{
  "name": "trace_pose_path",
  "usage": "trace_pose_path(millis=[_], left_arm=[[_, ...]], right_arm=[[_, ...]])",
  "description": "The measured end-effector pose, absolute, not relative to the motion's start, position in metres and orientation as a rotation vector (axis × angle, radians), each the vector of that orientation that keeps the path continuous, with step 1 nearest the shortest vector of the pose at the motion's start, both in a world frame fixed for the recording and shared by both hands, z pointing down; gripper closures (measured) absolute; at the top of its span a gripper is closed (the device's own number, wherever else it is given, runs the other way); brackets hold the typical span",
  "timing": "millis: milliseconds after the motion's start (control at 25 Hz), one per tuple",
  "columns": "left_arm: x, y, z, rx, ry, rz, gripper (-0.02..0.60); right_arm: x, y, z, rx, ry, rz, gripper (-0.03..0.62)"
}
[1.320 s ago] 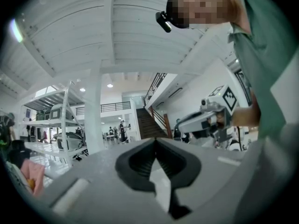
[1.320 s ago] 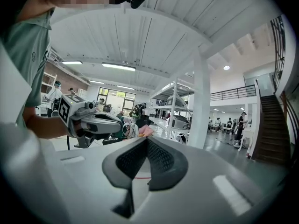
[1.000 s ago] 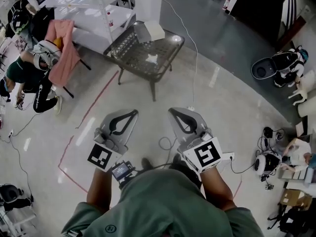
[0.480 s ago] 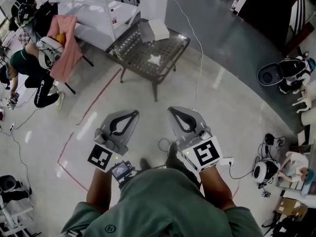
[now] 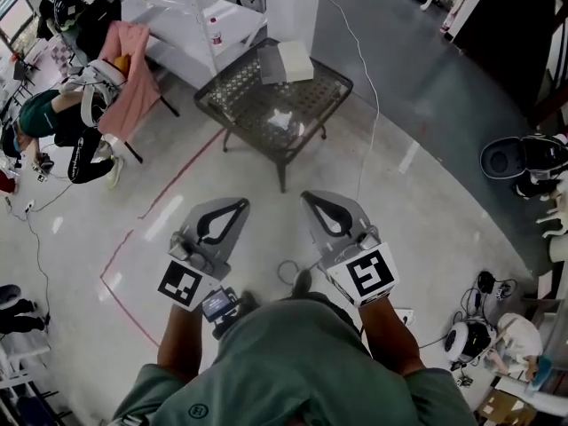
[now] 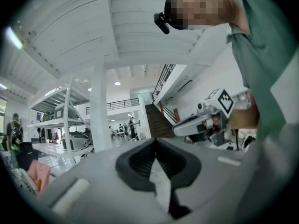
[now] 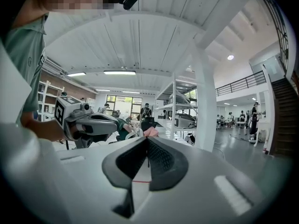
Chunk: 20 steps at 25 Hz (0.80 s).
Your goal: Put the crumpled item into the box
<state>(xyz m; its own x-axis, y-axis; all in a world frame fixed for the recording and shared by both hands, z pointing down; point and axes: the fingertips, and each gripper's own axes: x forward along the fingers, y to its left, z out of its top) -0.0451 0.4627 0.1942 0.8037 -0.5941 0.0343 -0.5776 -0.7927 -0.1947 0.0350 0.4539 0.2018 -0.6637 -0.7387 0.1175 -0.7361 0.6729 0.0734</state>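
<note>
A dark metal mesh table [image 5: 238,90] stands ahead on the glossy floor. On its far corner lies a pale flat box [image 5: 286,60]. A small white crumpled item [image 5: 282,119] rests on the mesh nearer to me. Both grippers are held level over the floor, well short of the table. My left gripper [image 5: 238,204] has its jaws together with nothing between them, as its own view [image 6: 155,142] confirms. My right gripper [image 5: 308,198] is likewise shut and empty [image 7: 147,141]. Each gripper view shows the other gripper beside it.
A person [image 5: 62,127] sits on the floor at the left beside a pink cloth [image 5: 133,65]. White shelving [image 5: 191,11] and a white pillar [image 5: 293,3] stand behind the table. A white cable [image 5: 368,105] and red floor tape [image 5: 169,193] run nearby. Equipment [image 5: 519,158] clutters the right.
The table has drawn closer and lower in the head view as I walk toward it. Both grippers keep the same pose, shut and empty.
</note>
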Motion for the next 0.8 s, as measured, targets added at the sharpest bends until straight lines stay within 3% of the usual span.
trace_pose_path(millis=[440, 800], left_arm=[[0.000, 0.424, 0.190, -2.785, 0.963, -0.145, 0.578], [-0.029, 0.365, 0.199, -2.838, 0.886, -0.129, 0.578]], right_arm=[[0.056, 0.420, 0.202, 1.105, -2.814, -0.021, 0.586], [0.042, 0.368, 0.213, 1.214, -2.730, 0.003, 0.588]])
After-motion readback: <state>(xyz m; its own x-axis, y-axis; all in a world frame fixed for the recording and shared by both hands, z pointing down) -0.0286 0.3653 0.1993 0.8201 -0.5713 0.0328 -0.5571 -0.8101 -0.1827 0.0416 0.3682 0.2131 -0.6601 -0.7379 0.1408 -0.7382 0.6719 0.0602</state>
